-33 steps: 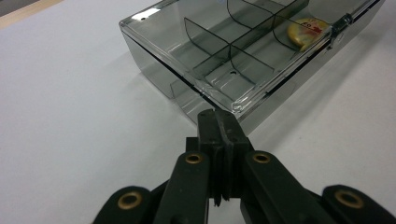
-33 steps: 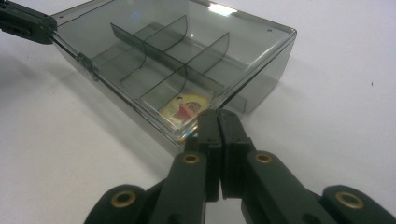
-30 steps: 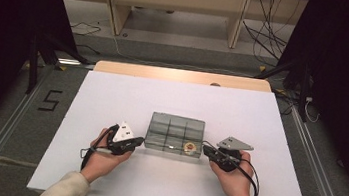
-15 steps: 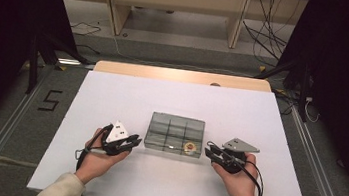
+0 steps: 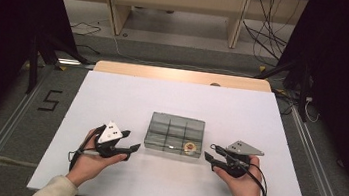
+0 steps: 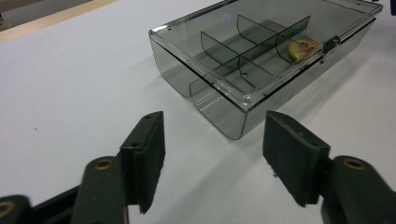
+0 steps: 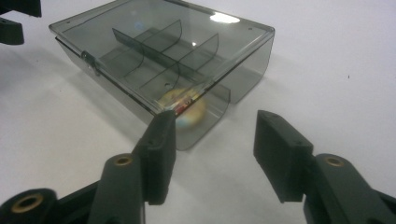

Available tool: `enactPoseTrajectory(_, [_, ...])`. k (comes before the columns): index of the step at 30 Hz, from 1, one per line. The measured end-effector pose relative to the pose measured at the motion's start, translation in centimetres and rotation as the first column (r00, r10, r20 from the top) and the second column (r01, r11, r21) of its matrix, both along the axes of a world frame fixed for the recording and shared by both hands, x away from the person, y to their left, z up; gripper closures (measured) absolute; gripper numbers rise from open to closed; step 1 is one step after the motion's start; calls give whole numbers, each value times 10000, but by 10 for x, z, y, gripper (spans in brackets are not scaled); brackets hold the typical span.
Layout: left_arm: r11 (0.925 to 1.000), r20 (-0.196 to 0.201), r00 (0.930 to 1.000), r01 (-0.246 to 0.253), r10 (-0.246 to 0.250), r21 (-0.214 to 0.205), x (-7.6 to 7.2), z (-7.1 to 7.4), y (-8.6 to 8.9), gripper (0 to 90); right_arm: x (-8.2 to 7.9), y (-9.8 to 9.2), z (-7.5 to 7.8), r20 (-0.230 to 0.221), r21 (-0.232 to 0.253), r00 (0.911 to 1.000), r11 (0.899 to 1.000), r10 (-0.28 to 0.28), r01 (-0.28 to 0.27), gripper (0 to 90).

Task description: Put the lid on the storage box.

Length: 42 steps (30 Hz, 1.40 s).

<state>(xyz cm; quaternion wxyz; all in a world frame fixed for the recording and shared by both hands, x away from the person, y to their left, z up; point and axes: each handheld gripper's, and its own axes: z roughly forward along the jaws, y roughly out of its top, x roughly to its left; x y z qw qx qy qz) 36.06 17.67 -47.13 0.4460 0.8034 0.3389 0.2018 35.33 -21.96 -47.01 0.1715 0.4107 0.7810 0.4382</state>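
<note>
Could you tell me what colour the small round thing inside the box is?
Yellowish with red marks; the round thing shows best in the right gripper view.

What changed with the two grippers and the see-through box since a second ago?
Both hands drew back a little from the box, outward and toward the person. The left gripper and the right gripper have just been opening their jaws; nothing is between them. Neither touches the box now. The box stayed closed at the same spot on the white table, with the small round yellowish thing inside.
</note>
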Motion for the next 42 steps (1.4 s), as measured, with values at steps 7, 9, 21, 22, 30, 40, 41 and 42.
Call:
enactPoseTrajectory(7, [9999,-96,9998,152,-151,59,-6,-3,4,311,-3,-5,-1,-54,-102,9998,9998,196,-196,398])
enactPoseTrajectory(9, [9999,-61,9999,140,-140,61,-7,-3,5,309,-4,-6,-2,-51,-114,9998,9997,210,-211,370])
enactPoseTrajectory(21, [9995,-105,9999,23,-20,327,-15,-6,18,288,-12,-23,-6,-119,-327,9999,9995,20,-24,323])
enactPoseTrajectory(22, [9995,-124,9999,7,-3,323,-16,-7,19,286,-13,-24,-6,-116,-324,9999,9995,-18,14,321])
enactPoseTrajectory(30, [9984,-299,9995,-57,74,561,-19,-11,24,274,-18,-32,-8,-154,-477,9998,9988,-154,147,309])
enactPoseTrajectory(40, [9973,-393,9987,-308,335,663,-17,-13,27,263,-20,-37,-11,-321,-675,9992,9975,-250,228,280])
enactPoseTrajectory(41, [9966,-400,9984,-373,402,728,-17,-14,28,255,-20,-37,-12,-339,-728,9990,9970,-282,257,276])
enactPoseTrajectory(42, [9964,-428,9979,-451,483,724,-15,-15,28,248,-20,-38,-12,-345,-855,9990,9960,-287,257,270])
